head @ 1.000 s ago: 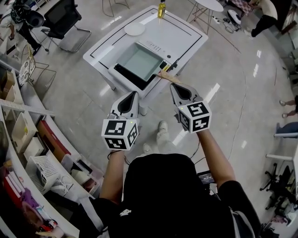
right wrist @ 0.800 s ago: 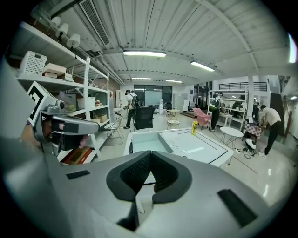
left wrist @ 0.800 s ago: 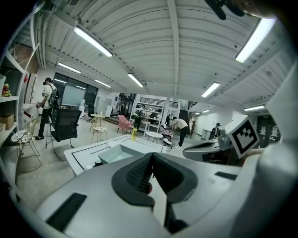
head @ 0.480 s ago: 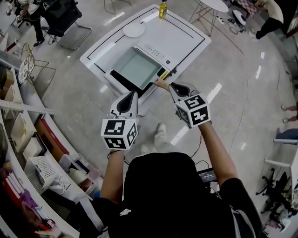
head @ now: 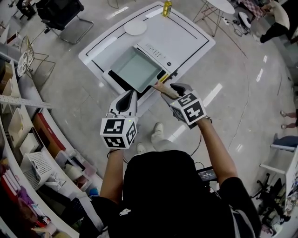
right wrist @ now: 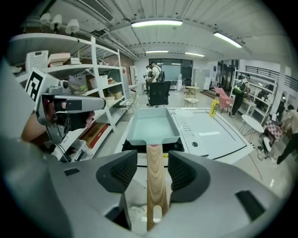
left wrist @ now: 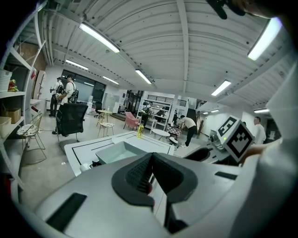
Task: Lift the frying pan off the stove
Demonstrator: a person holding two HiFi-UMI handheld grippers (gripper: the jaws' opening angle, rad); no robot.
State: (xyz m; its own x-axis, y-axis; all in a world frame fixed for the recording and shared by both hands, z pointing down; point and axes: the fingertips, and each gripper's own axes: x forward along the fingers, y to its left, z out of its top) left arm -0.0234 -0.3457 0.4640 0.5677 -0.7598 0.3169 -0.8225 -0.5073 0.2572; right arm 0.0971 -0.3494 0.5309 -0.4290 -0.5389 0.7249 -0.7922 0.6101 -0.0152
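Note:
A pale green rectangular frying pan (head: 135,69) sits on a black stove (head: 113,76) at the near edge of a white table (head: 191,42). Its wooden handle (head: 163,88) points toward me. My right gripper (head: 168,88) has just been opening. In the right gripper view the handle (right wrist: 156,186) lies between the jaws of this gripper (right wrist: 152,171) with a gap on each side, and the pan (right wrist: 152,124) is straight ahead. My left gripper (head: 132,93) hangs shut and empty short of the table's edge. In its own view the left gripper (left wrist: 150,160) has its pads together.
A yellow bottle (head: 166,8) and a white plate (head: 135,28) stand at the table's far side. A row of buttons (head: 153,50) runs beside the stove. Shelves (head: 18,130) with boxes line the left. A black chair (head: 63,11) stands beyond the table.
My right gripper has dropped and tilted down over the end of the handle, and its jaws have gone from shut to open around it. The left gripper edged toward the table.

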